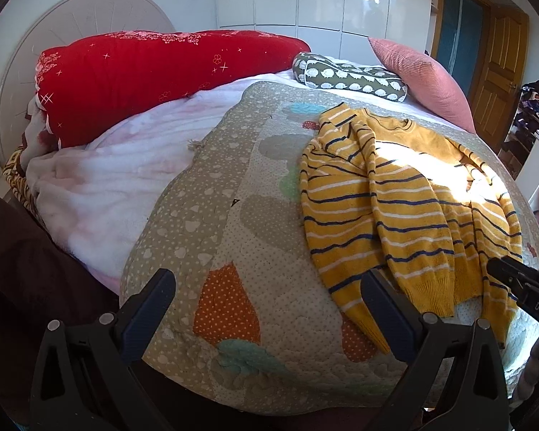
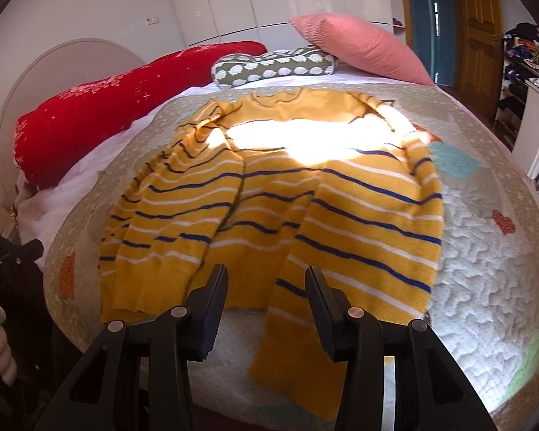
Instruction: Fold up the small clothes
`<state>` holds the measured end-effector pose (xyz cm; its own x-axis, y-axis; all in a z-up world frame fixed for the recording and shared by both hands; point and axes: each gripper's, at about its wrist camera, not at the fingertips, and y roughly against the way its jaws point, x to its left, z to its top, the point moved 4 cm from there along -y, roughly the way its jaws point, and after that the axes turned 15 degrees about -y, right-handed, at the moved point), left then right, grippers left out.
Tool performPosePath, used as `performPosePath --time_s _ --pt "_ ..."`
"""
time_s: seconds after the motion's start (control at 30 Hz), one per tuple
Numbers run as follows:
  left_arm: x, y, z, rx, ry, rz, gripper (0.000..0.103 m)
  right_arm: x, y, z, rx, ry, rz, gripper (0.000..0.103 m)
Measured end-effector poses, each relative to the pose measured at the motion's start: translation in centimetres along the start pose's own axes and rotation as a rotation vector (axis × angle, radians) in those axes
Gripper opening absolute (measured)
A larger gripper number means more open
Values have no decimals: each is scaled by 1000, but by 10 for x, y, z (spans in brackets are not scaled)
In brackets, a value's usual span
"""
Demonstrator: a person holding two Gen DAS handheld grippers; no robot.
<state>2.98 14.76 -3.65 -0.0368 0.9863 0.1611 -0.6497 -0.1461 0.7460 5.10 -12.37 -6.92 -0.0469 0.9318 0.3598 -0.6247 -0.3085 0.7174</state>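
Note:
A yellow sweater (image 2: pixel 341 215) with blue and white stripes lies flat on the quilt, collar toward the pillows, and it also shows in the left wrist view, the sweater (image 1: pixel 395 197) lying right of centre. Both sleeves are laid inward over its front. One sleeve (image 2: pixel 291 341) runs down past the hem onto the quilt. My right gripper (image 2: pixel 266 283) hovers over the hem with its jaws partly apart and nothing pinched between them. My left gripper (image 1: pixel 269 287) is wide open over bare quilt, left of the sweater. The right gripper (image 1: pixel 521 287) shows there at the right edge.
The patterned quilt (image 1: pixel 233 215) covers the bed. A red duvet roll (image 1: pixel 143 79), a sheep-print cushion (image 1: pixel 348 75) and a pink pillow (image 1: pixel 420 79) lie at the back. A white blanket (image 1: pixel 107 179) is bunched on the left. Shelves of clothes (image 2: pixel 524 64) stand to the right.

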Motion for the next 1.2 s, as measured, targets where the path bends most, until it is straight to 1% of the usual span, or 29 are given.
performPosePath --time_s 0.1,0.17,0.2,0.33,0.47,0.57,0.6,0.63,0.67,0.7,0.77,0.83,0.9,1.07,1.2 --pt "3 -2 -2 4 2 2 103 39 -24 10 70 21 104 49" --pt "8 -4 -4 6 11 4 103 60 -41 12 120 30 146 49" --pt "11 -5 -5 8 19 6 103 70 -49 14 138 38 153 49" --pt "24 -12 -12 29 46 25 103 102 -76 14 173 102 149 49" --pt "33 -17 -18 42 77 19 103 123 -98 10 221 126 149 49" --pt "38 -17 -21 43 92 12 103 132 -114 6 230 153 101 49" --pt "40 -17 -23 40 97 10 103 132 -119 5 227 167 77 44" --pt "42 -17 -24 39 103 9 103 132 -122 4 224 175 62 19" --pt "44 -16 -25 37 108 9 103 132 -124 5 226 166 59 7" --pt "46 -16 -27 35 114 9 103 130 -123 7 242 139 75 5" --pt "52 -17 -30 35 132 9 103 131 -116 14 242 92 117 5" --pt "57 -20 -35 40 154 1 103 139 -108 21 230 98 141 5" --pt "62 -21 -40 48 173 -6 103 153 -102 27 235 101 186 5" --pt "75 -18 -49 47 205 1 103 207 -100 36 310 92 360 5" --pt "85 -17 -54 49 223 11 103 262 -113 30 367 136 454 5"
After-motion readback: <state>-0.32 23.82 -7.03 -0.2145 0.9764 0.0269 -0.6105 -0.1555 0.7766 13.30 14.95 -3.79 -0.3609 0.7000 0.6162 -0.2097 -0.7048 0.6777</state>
